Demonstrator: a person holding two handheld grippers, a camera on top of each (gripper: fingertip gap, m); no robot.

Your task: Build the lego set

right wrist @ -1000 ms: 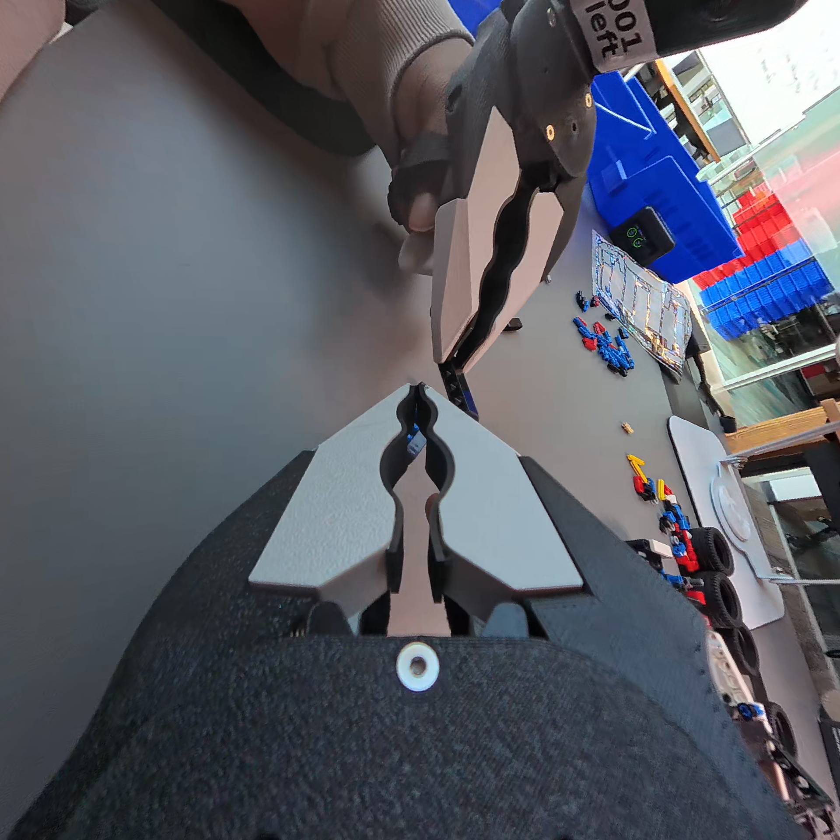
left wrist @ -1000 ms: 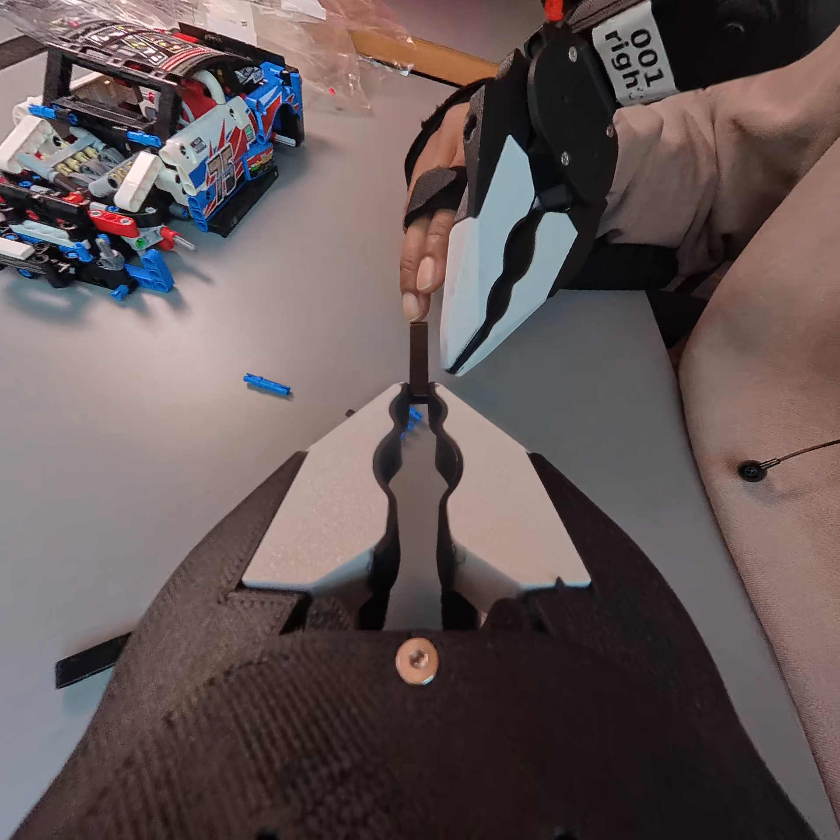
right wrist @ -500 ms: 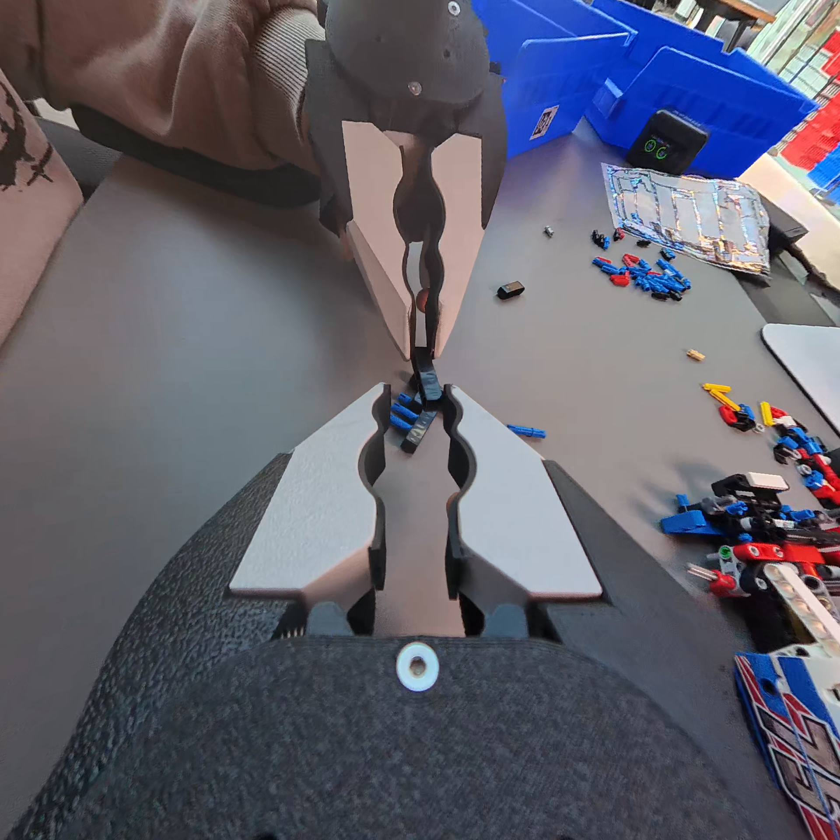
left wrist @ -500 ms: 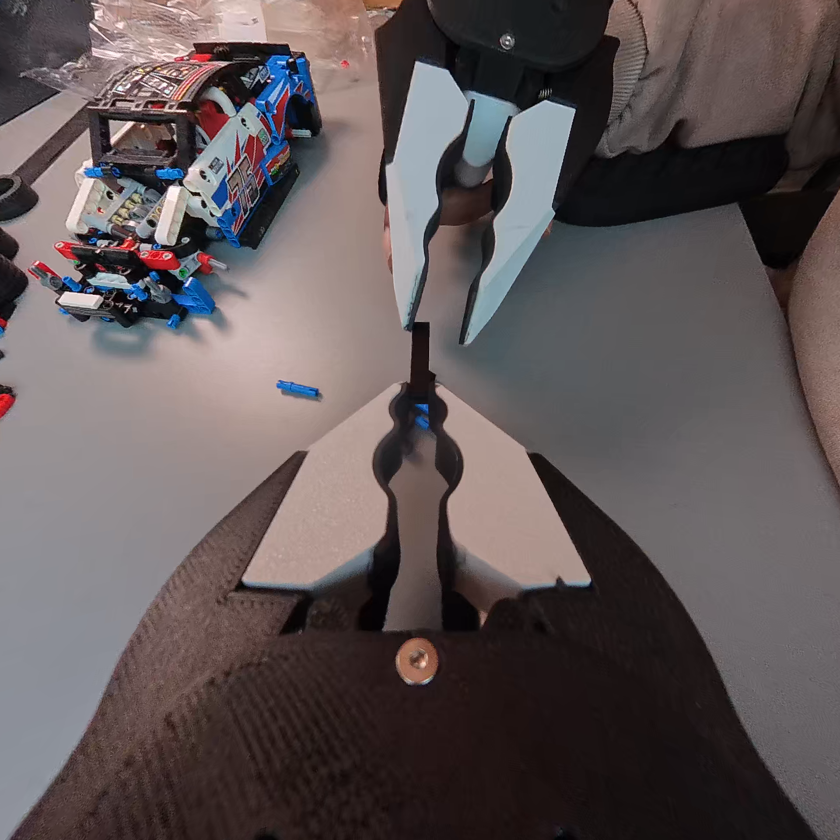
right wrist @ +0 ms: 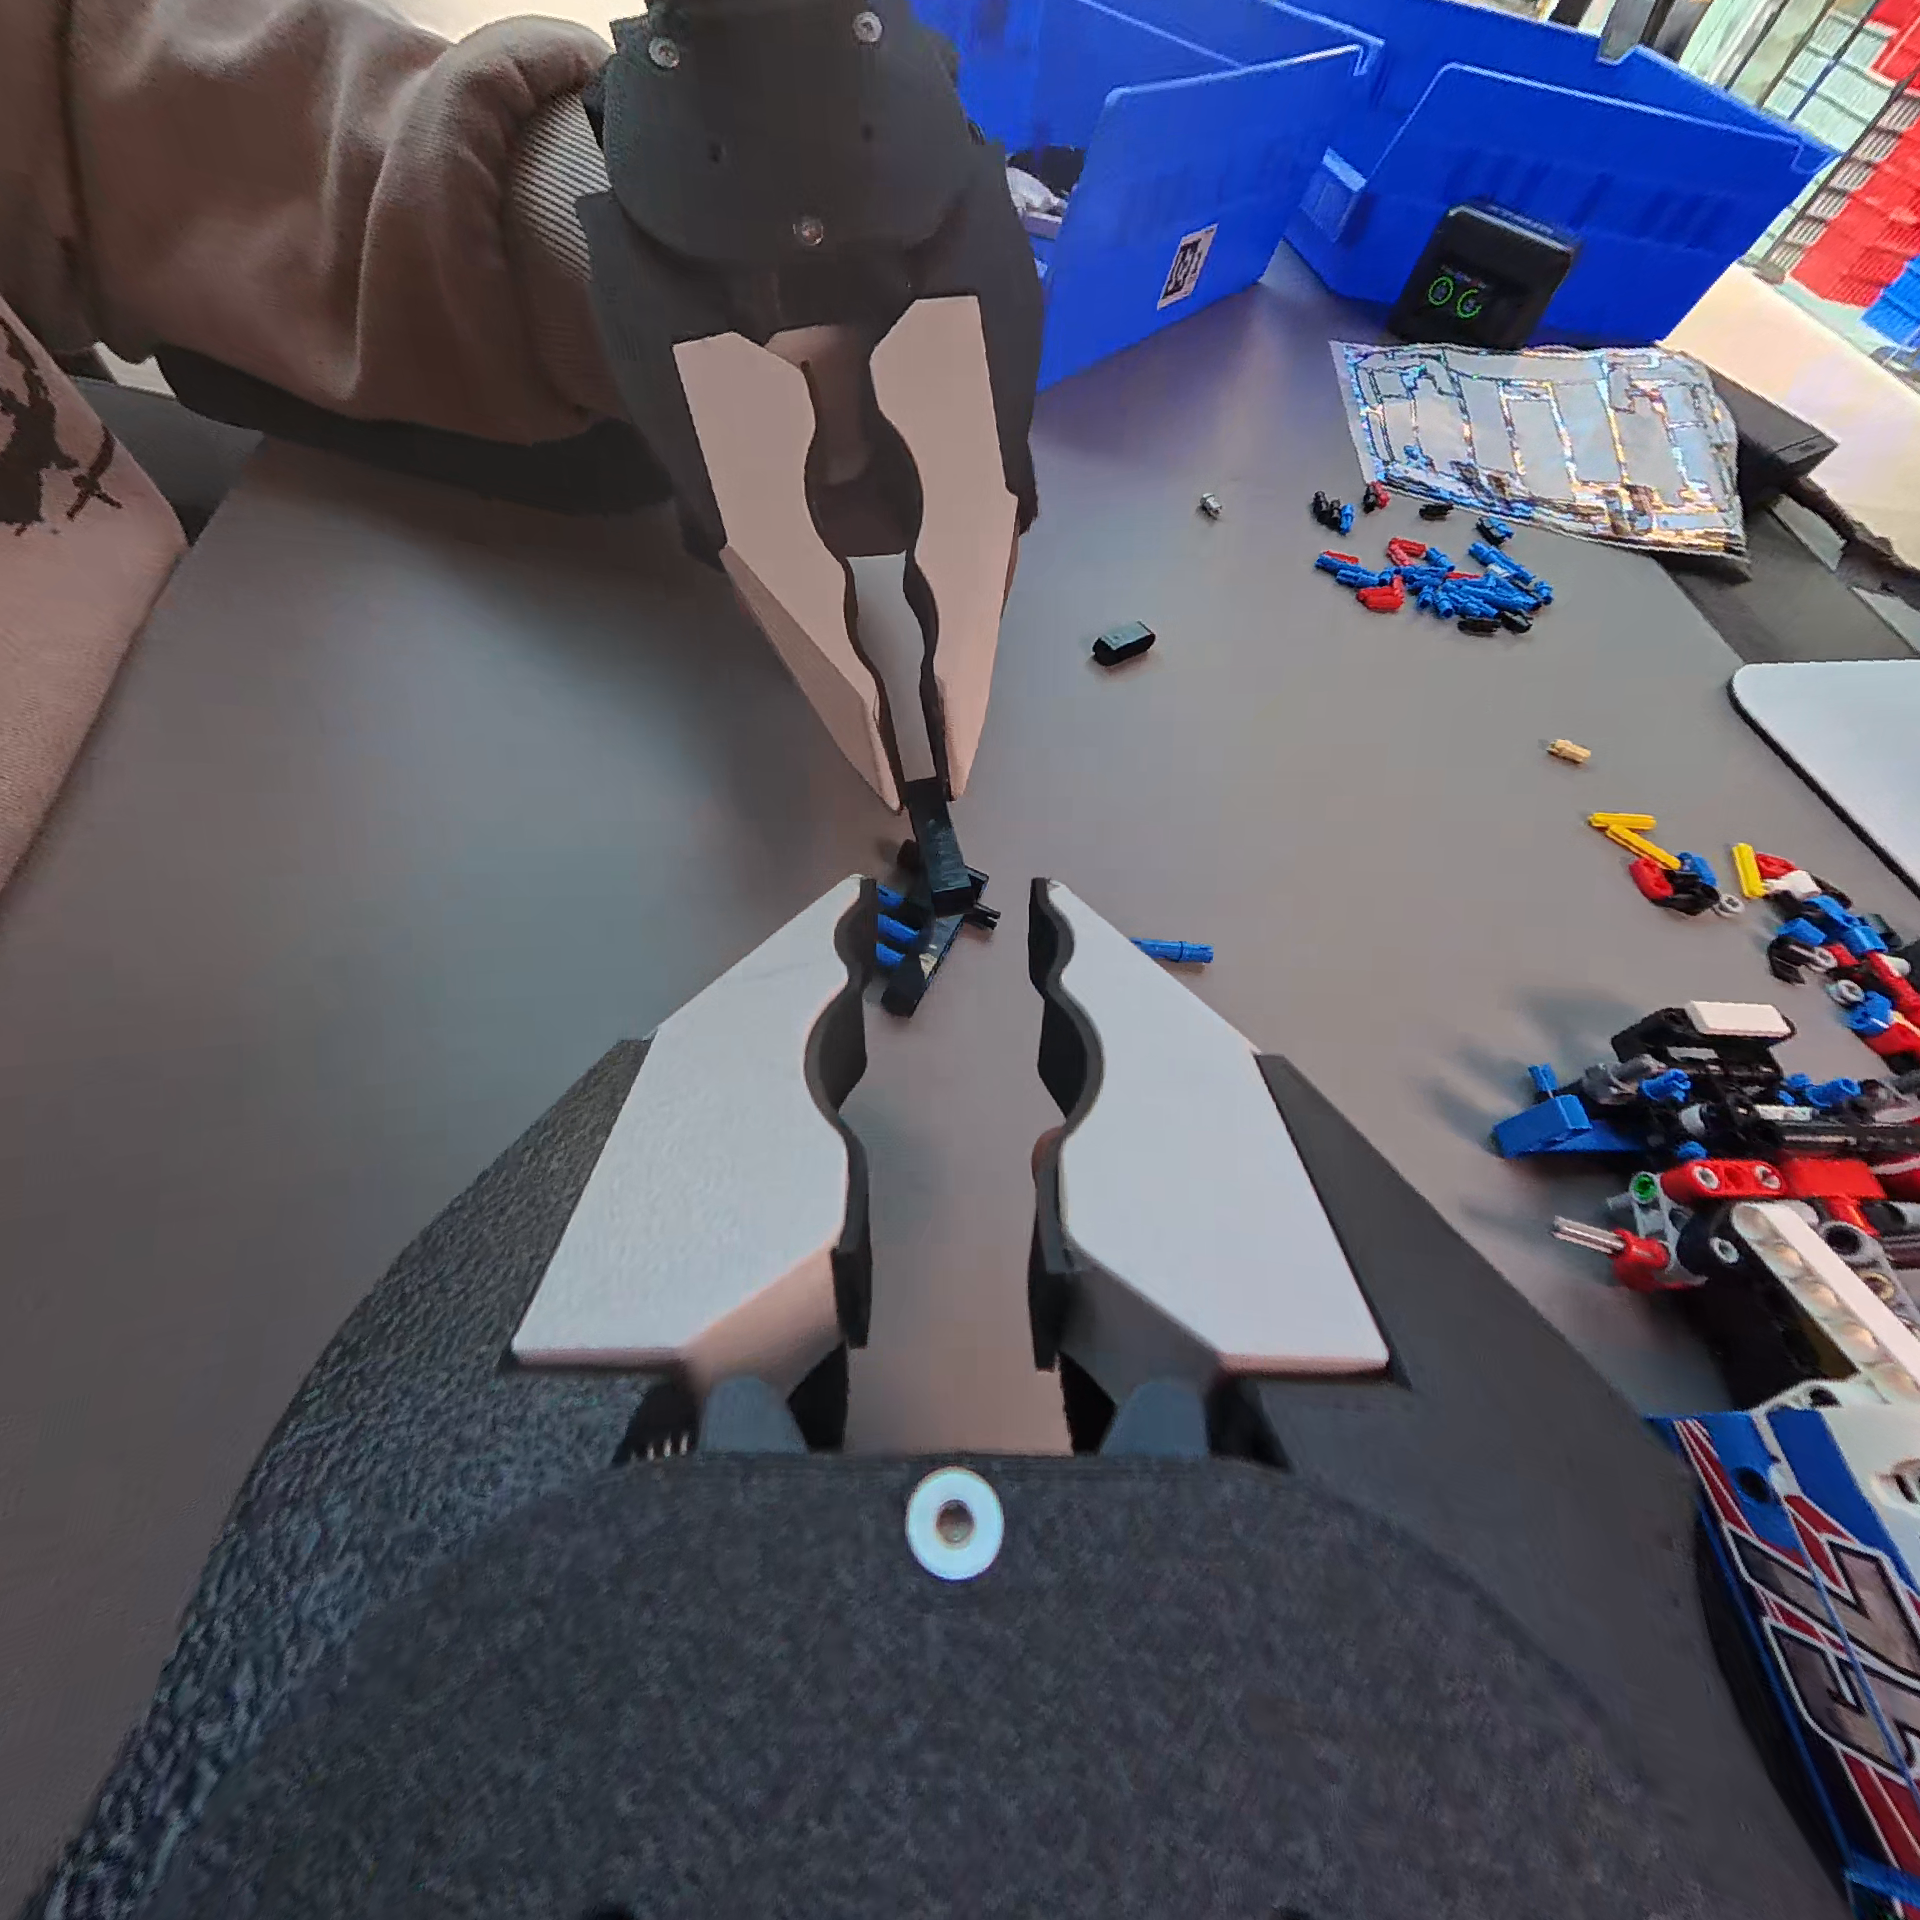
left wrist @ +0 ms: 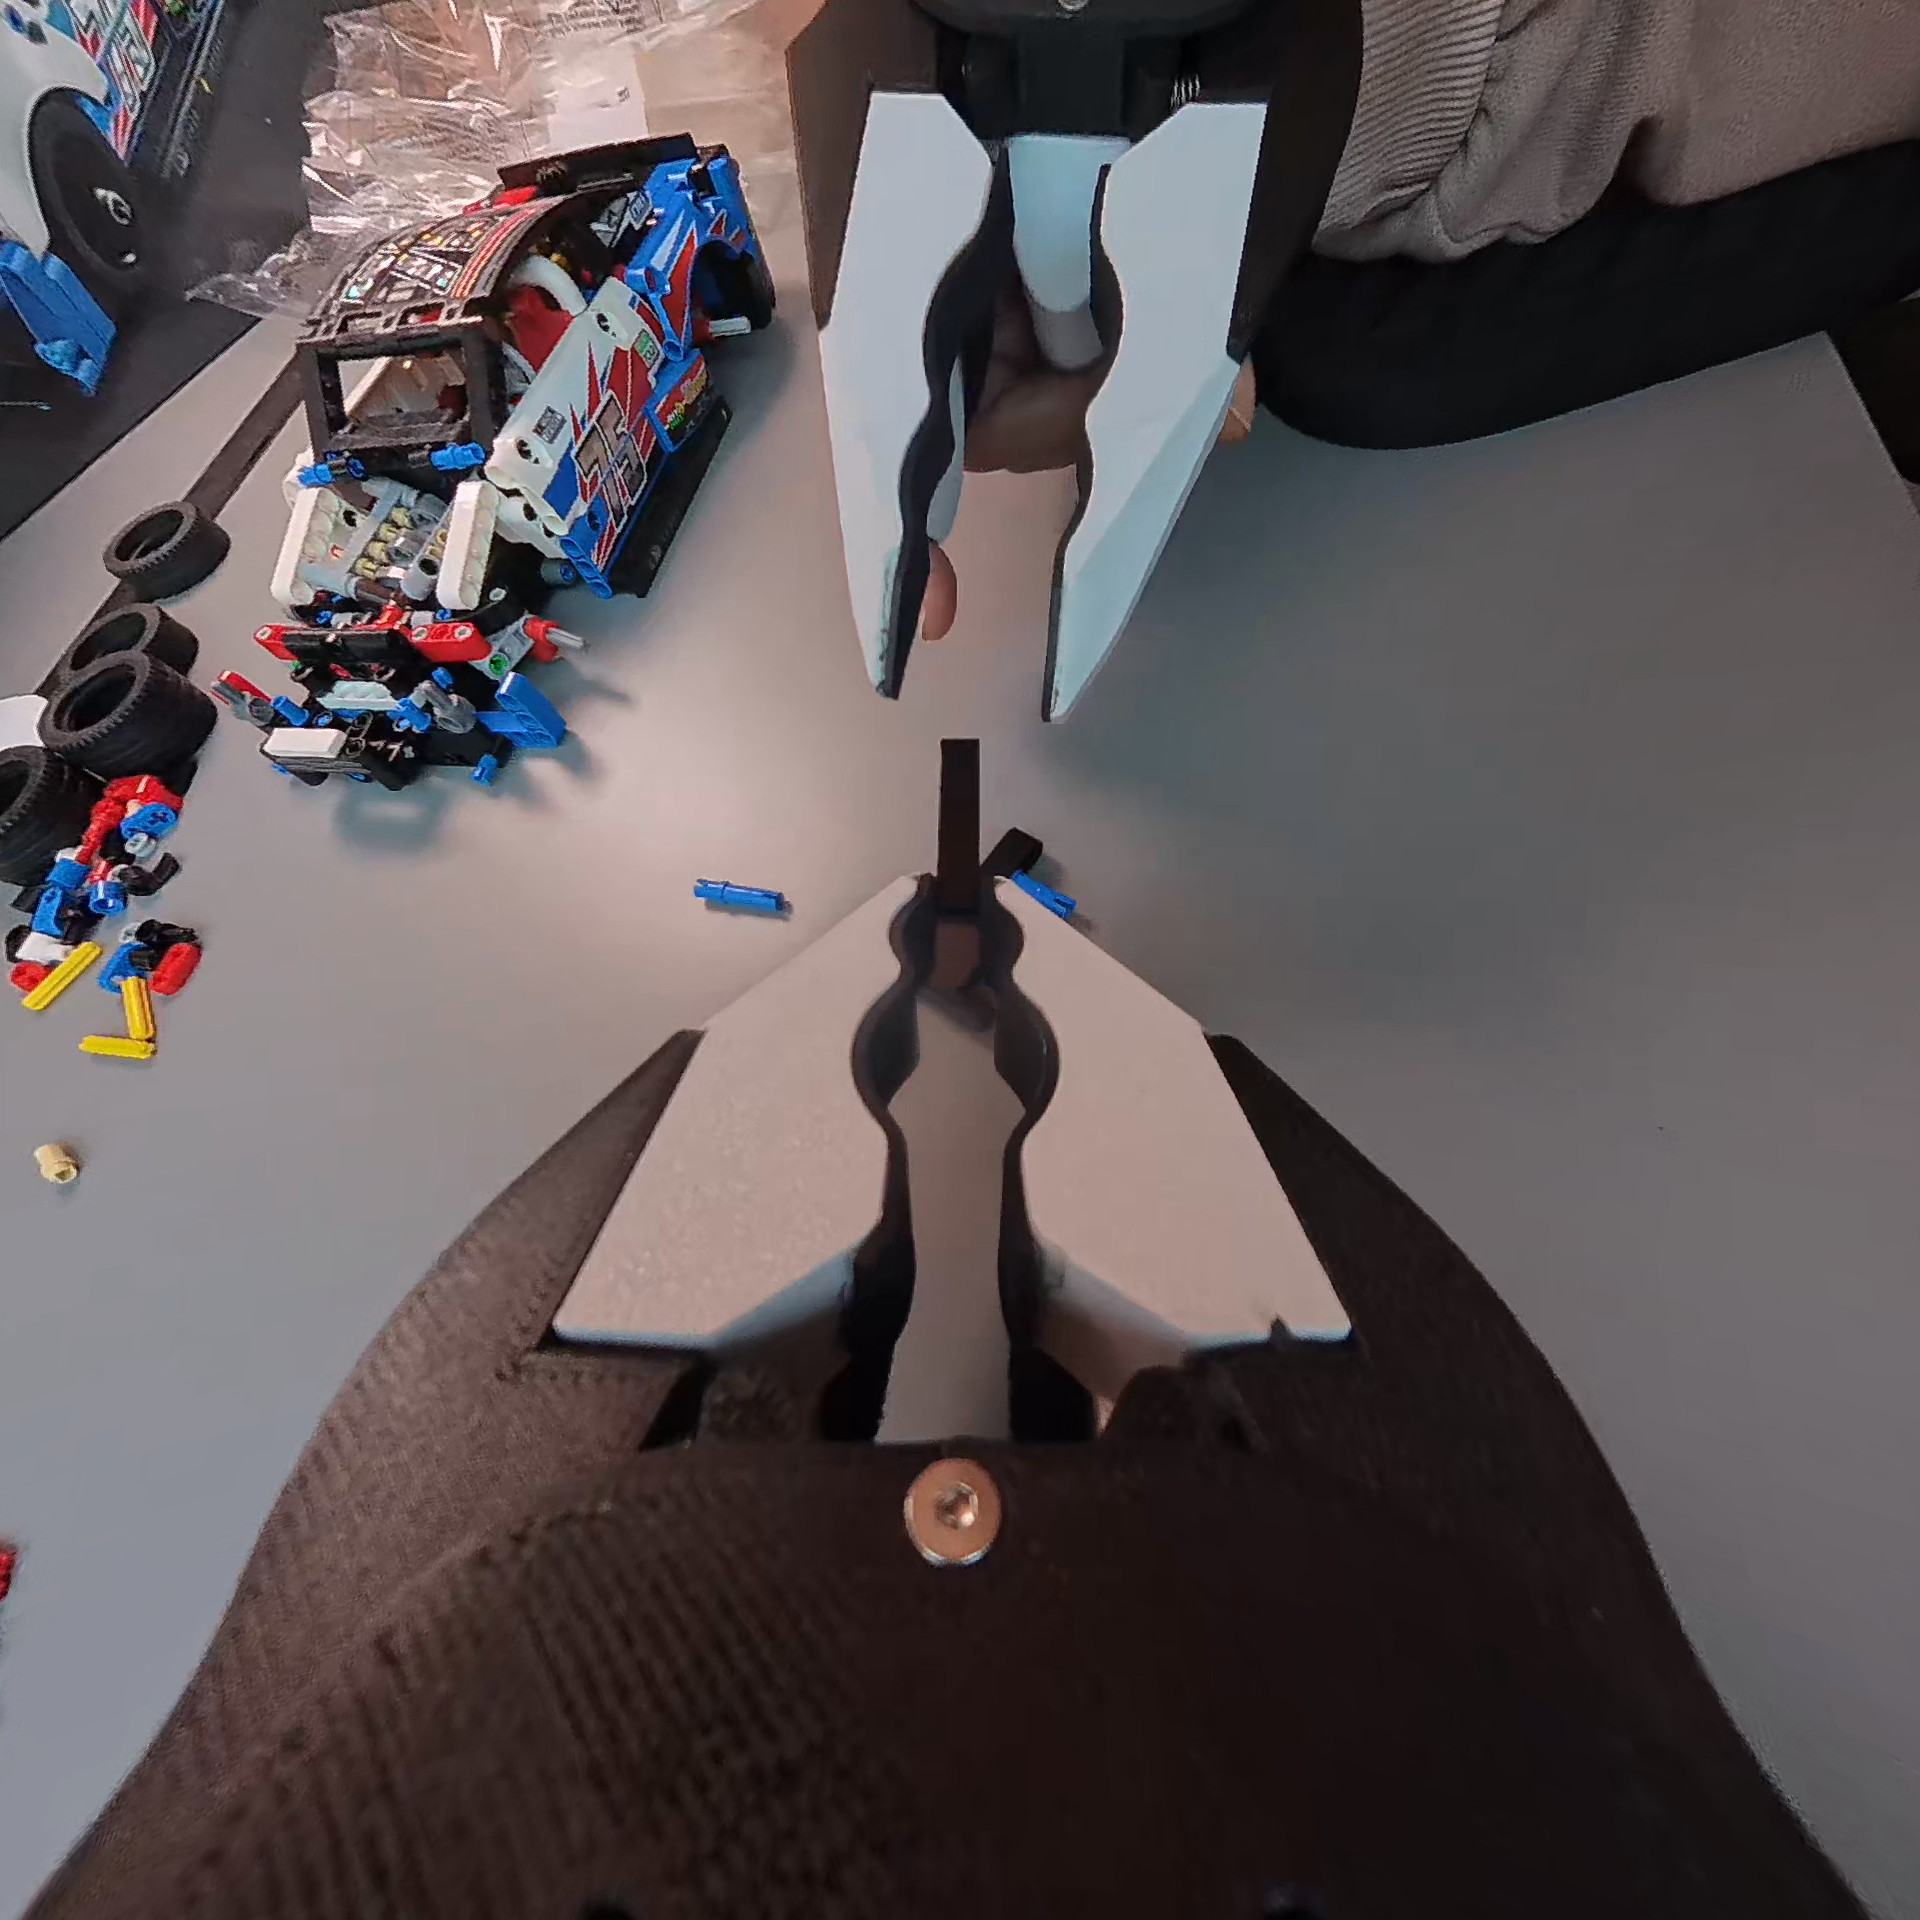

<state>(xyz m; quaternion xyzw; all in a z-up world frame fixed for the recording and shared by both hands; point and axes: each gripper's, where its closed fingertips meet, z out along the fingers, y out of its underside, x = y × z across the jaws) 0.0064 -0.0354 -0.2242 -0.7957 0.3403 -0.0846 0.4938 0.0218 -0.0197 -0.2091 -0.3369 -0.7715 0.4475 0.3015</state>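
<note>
My left gripper is shut on a black lego beam that sticks out past its tips. In the right wrist view the same beam hangs from the left gripper, with blue pins on its lower part, just above the grey table. My right gripper is open and empty, its tips either side of the beam's lower end without touching it. It faces the left one in the left wrist view. The part-built car stands at the far left.
A loose blue pin lies left of the beam. Black tyres, small loose pieces and a front sub-assembly lie at left. Blue bins, a sticker sheet, a pin pile and a black piece sit beyond. My left and right fingertips are right by each other. Between my right fingertips and the part-built car there is roughly 20 cm.
My right gripper was shut beside the beam, then opened, let go and drew back from it. The left gripper still holds the beam and has pulled back a little too.
</note>
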